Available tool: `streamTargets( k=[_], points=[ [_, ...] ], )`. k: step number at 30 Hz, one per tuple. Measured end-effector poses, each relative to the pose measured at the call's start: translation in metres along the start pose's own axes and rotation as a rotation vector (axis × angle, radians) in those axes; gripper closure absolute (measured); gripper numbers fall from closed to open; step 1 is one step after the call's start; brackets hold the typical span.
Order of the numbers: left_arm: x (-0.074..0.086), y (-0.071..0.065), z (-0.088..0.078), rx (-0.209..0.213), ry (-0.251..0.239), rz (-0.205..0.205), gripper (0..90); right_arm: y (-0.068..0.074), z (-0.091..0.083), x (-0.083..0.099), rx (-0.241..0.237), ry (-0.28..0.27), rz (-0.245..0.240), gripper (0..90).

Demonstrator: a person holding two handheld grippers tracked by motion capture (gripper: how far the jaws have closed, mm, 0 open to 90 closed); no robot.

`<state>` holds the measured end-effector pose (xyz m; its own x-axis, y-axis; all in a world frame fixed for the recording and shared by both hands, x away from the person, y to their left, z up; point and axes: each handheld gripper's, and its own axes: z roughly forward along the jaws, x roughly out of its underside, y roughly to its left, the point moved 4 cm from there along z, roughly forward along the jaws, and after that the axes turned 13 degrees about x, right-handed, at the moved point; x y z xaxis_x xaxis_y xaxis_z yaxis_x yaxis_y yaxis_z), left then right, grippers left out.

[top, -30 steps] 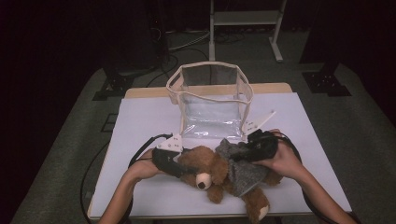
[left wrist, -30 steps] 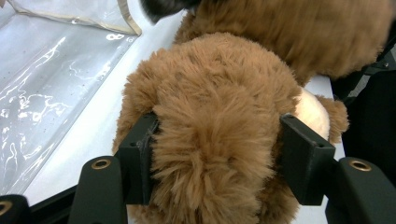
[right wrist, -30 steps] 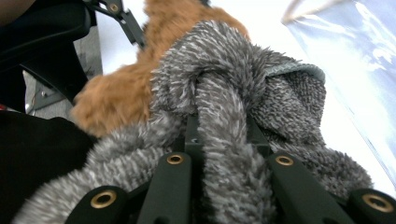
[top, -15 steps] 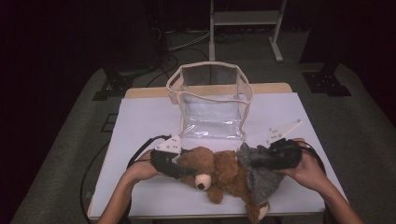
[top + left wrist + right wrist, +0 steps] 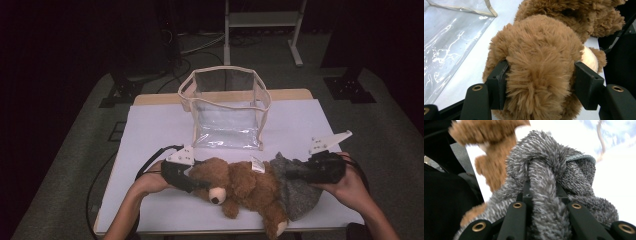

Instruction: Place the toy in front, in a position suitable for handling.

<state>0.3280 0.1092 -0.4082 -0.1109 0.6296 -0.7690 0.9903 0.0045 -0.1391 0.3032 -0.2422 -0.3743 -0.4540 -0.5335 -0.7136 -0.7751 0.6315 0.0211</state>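
the brown teddy bear (image 5: 240, 187) is laid on its side near the front edge of the bench (image 5: 150, 125), about mid-way along, head toward the left edge. its head is clamped by the left hand-held gripper (image 5: 192, 184), and in the left gripper view the pads are seen pressed into the fur on both sides of the head (image 5: 541, 75), so that end is pinned down pretty well.

over the bear's lower half a fuzzy grey garment (image 5: 297, 190) is bunched up, toward the front right corner. a fold of it is pinched tight in the right hand-held gripper (image 5: 292, 172); in the right gripper view the jaws are nearly together with a thick roll of grey fabric (image 5: 544, 195) squeezed between them.

so the step in hand looks like the garment being worked along the bear's body while the head is held steady. which way it's meant to go can't be told from this.

next move probably calls for the pinch to be kept firm and the pull kept in line with the body, with the head grip not let go, otherwise the whole bear just gets dragged along the bench.

a clear plastic bag (image 5: 227, 112) with cream trim is stood open behind the bear, near the back edge, apart from it.
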Motion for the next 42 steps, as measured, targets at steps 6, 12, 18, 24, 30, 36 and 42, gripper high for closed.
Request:
streamTargets(
  k=[6,12,18,24,30,36,42],
  points=[
    [0.001,0.0,-0.001,-0.002,-0.006,0.003,35.1,0.013,0.036,-0.023,-0.06,0.016,-0.048,76.4],
    [-0.008,0.005,-0.007,0.004,0.008,0.017,19.4,0.02,0.054,-0.021,-0.085,0.012,-0.043,76.6],
    [-0.02,0.012,0.013,0.011,0.104,0.016,11.7,0.019,0.052,-0.017,-0.09,-0.004,-0.022,76.5],
    [-0.014,0.01,0.008,0.031,0.07,0.014,36.9,0.014,0.037,-0.021,-0.062,-0.02,-0.033,76.3],
    [-0.013,0.006,0.004,0.042,0.043,0.027,34.3,0.015,0.035,-0.021,-0.05,-0.019,-0.042,76.2],
    [-0.041,-0.004,0.003,0.016,0.05,0.11,19.0,0.017,0.049,-0.016,-0.076,-0.013,-0.017,76.2],
    [-0.063,-0.011,0.023,0.06,0.104,0.212,15.2,0.015,0.051,-0.016,-0.088,-0.016,-0.006,76.2]
  ],
)
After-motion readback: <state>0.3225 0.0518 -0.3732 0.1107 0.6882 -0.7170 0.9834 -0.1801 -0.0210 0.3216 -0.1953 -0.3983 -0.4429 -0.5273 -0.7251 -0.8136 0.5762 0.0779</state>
